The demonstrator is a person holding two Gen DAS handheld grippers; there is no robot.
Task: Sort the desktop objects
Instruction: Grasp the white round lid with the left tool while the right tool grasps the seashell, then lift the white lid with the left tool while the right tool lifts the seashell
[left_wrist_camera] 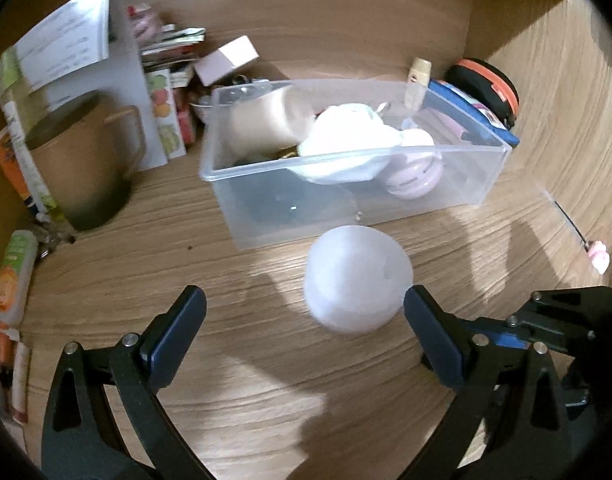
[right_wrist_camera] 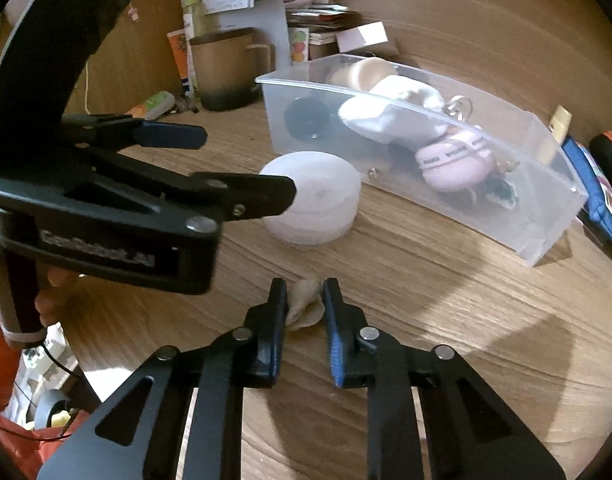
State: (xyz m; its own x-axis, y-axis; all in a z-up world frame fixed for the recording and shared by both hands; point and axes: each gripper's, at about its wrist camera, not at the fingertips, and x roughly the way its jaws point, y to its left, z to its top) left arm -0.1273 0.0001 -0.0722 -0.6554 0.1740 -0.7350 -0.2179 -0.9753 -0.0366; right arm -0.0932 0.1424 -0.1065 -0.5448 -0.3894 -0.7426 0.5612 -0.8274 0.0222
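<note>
One white tub point(left_wrist_camera: 357, 278), one bin point(left_wrist_camera: 445, 190)

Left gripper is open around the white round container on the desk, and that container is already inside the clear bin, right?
Not quite. The left gripper is open around the white round container, but the container sits on the desk in front of the clear bin, not inside it. The left wrist view shows this.

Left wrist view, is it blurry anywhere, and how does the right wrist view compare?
Left wrist view: motion blur smears the mug and papers at left; the white round container looks soft and overexposed. Right wrist view: sharper, fisheye bends the clear bin, and the left gripper casts shadows on the desk.
</note>
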